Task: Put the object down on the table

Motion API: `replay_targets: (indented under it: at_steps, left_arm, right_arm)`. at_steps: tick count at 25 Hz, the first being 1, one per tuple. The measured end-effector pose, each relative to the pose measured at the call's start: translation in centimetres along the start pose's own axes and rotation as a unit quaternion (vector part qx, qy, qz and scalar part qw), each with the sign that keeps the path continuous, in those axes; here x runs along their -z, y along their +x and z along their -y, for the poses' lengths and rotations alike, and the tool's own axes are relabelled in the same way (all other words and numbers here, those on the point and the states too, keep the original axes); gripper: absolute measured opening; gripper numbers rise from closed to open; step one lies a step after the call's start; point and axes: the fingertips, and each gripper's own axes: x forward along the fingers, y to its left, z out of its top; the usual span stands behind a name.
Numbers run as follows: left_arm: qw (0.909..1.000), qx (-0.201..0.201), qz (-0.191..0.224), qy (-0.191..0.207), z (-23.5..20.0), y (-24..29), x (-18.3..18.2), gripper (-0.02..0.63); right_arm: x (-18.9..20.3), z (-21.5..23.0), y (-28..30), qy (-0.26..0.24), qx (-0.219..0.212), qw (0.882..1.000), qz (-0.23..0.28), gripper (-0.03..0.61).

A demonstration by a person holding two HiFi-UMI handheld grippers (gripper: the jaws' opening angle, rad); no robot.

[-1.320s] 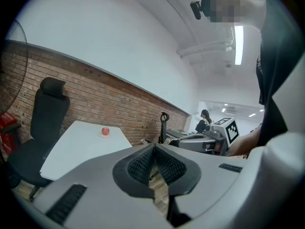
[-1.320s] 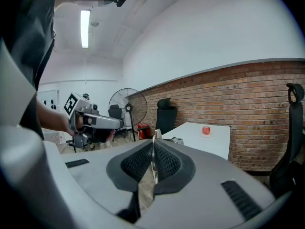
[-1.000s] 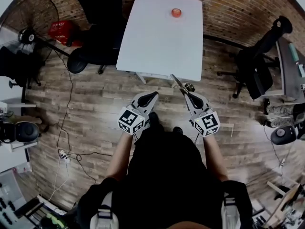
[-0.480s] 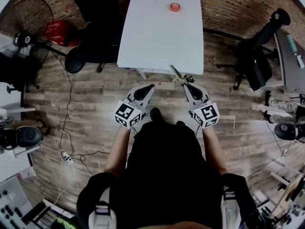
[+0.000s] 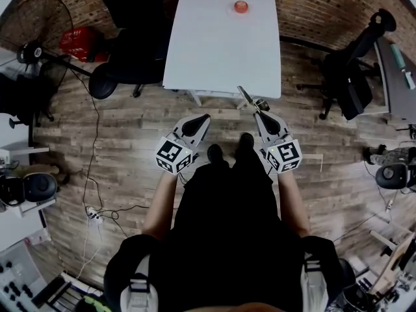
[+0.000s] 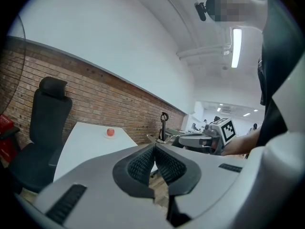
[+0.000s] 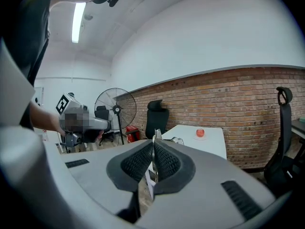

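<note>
A thin metal object (image 5: 245, 99) is pinched in the right gripper (image 5: 259, 114) and is seen at the near edge of the white worktop (image 5: 214, 51), toward its right corner. The left gripper (image 5: 206, 117) is held pressed together, empty, short of that edge.

Head view overhead, steeply down; gripper views level, forward; all share table (image 5: 221, 51)

Red object (image 5: 241, 6) on table (image 5: 221, 51) too small to identify, possibly fruit.
</note>
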Motion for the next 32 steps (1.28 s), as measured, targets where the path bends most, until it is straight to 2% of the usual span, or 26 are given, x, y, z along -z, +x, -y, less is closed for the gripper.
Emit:
replay_targets:
  at_steps: [25,30,32]
  left_arm:
    - [0.9992,-0.040,0.003,-0.003,-3.6,0.0,-1.0,0.021]
    - [0.9979,-0.050,0.020,-0.035,-4.8,-0.2,-1.3,0.020]
    - [0.9981,-0.047,0.014,-0.037,-5.2,-0.1,-1.0,0.021]
  right_arm:
    - [-1.5,2.6,4.8,-0.002,-0.018,1.000,0.009,0.003]
    - [-1.9,2.8,5.8,-0.007,-0.022,1.000,0.011,0.003]
    - [-2.1,2.7,6.3,-0.007,-0.021,1.000,0.012,0.003]
